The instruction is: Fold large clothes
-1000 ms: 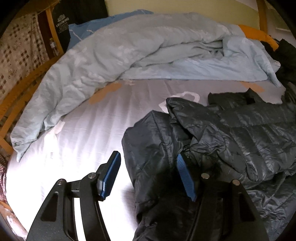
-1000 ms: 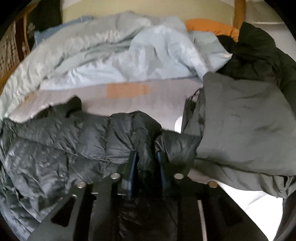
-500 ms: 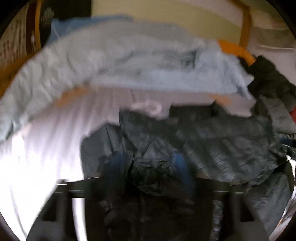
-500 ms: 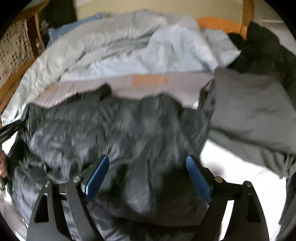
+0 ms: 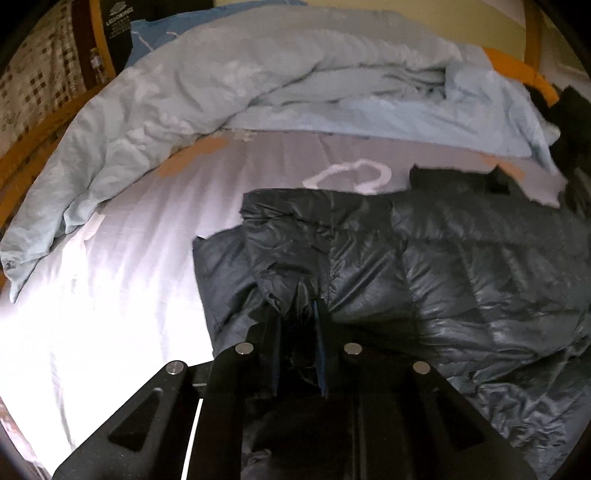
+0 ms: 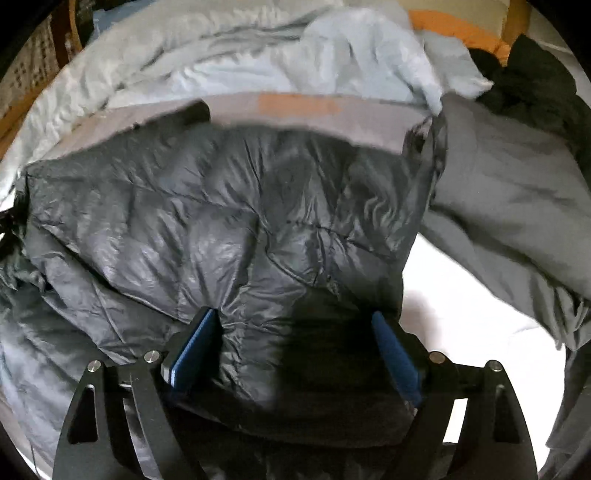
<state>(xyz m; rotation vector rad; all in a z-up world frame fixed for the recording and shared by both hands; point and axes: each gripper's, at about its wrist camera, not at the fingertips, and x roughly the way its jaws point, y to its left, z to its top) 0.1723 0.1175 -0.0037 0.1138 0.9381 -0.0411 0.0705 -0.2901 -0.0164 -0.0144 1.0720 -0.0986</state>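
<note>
Dark quilted puffer jacket (image 5: 461, 266) is lying spread on the pale bedsheet (image 5: 122, 295), just below the crumpled light-blue duvet (image 5: 258, 85). Left gripper (image 5: 299, 314) fingers, just closing, are pinching its edge; right gripper (image 6: 291, 332) fingers are spread over the jacket, gripping nothing. Pinch the matching edge before lifting.

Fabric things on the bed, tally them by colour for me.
Dark quilted: 1, puffer jacket
Light blue: 1, duvet
Grey: 1, garment
Black: 1, clothes heap
Orange: 1, pillow
Total: 5
</note>
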